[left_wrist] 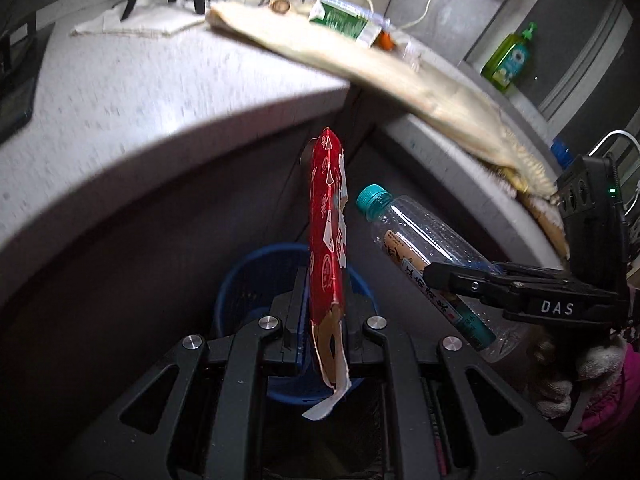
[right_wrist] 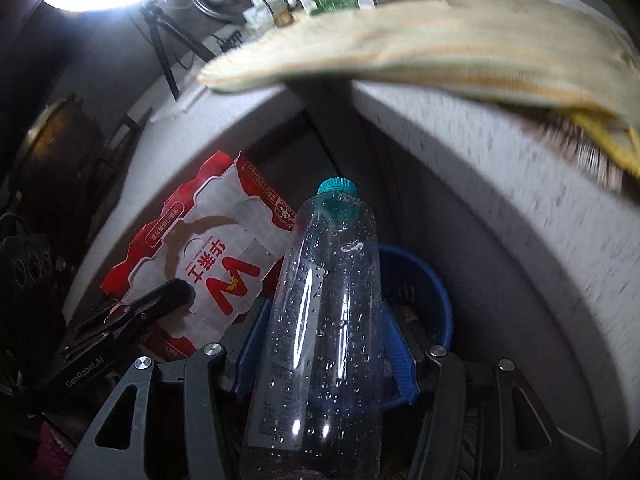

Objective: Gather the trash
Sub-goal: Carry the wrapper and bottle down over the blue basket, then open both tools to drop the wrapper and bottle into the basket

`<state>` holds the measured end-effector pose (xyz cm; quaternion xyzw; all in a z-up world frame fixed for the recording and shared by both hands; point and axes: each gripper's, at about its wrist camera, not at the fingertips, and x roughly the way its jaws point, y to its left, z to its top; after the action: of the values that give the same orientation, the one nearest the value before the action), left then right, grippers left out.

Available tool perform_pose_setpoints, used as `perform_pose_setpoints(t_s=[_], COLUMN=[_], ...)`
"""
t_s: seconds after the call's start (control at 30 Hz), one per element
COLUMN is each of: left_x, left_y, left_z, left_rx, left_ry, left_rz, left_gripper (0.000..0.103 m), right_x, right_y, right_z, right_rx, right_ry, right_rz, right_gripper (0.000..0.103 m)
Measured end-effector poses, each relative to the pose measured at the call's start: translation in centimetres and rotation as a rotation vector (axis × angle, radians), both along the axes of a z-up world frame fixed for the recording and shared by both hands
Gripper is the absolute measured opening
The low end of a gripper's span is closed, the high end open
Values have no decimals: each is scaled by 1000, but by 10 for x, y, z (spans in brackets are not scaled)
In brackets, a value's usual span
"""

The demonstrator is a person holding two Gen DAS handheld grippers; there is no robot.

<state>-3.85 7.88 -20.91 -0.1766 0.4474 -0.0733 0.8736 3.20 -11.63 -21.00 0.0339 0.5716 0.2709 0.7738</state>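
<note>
My left gripper is shut on a red and white paper food bag, held edge-on above a blue mesh waste bin. The bag also shows in the right wrist view, with the left gripper clamped on it. My right gripper is shut on an empty clear plastic bottle with a teal cap, over the blue bin. In the left wrist view the bottle is held by the right gripper to the right of the bag.
A grey curved tabletop surrounds the gap where the bin stands. A beige cloth hangs over the table edge. A green-labelled bottle, cables, a tripod and a green soap dispenser sit behind.
</note>
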Motion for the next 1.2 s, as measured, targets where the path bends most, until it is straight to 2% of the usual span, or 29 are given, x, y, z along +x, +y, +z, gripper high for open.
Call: perform_pose_setpoints(t_s=[0.4,0.8,0.9,1.07,1.17,1.2], left_x=[9,17,20,23,23,23], left_y=[-10,-17,-15,-17,-19,-20], left_z=[-61,-93,-98,-102,-105,-105], left_rx=[38,36,40,54,64,64], left_ry=[142,219,235,250,262,265], left_rz=[-15,-9,-2,8,8,8], left_gripper=[10,10,11,17,30,31], right_x=[-6,-3,8,3,3,4], right_y=[5,16,35,34,32,32], right_z=[-52,-83,-87,-85,-86,-86], right_rx=[-103,-187,-197,-203,-209,-210], right_ry=[50,59,64,69,74,73], right_rz=[24,42,40,40,39,39], right_gripper=[58,58,58,58,58,58])
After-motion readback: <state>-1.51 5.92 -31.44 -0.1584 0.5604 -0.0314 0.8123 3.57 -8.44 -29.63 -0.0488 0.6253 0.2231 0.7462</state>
